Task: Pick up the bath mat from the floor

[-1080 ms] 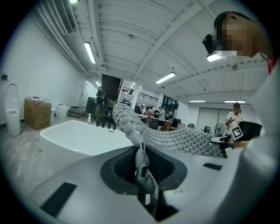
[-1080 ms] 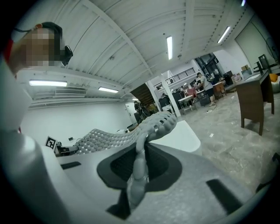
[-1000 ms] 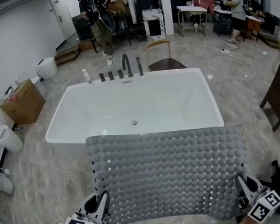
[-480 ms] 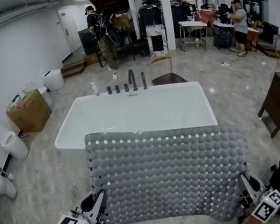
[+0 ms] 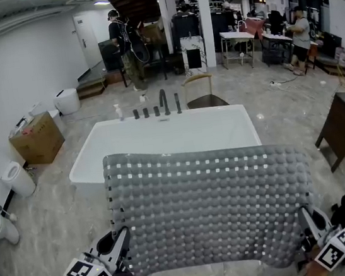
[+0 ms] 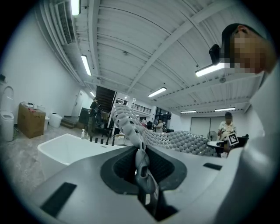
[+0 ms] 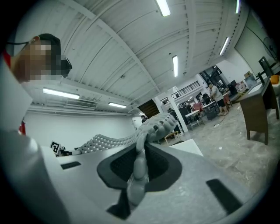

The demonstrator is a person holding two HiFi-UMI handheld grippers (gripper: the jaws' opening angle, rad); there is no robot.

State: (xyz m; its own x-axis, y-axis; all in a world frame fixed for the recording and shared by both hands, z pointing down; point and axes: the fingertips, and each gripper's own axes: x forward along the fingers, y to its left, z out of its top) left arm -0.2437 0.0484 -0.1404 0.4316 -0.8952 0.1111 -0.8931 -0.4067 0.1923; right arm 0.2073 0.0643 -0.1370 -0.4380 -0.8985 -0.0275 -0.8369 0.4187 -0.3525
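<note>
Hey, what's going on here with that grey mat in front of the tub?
A person is holding a grey bath mat with two handheld grippers. The left gripper is shut on one near corner and the right gripper on the other. The mat is off the floor and stretched wide between them, in front of a white bathtub. Other people are busy farther back in the room.

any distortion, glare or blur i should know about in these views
Head view: fisheye bows the bathtub rim; bath mat sharp, evenly lit. Left gripper view: black circular vignette, ceiling lights glare, mat close up soft. Right gripper view: same vignette, mat between jaws blurred.
</note>
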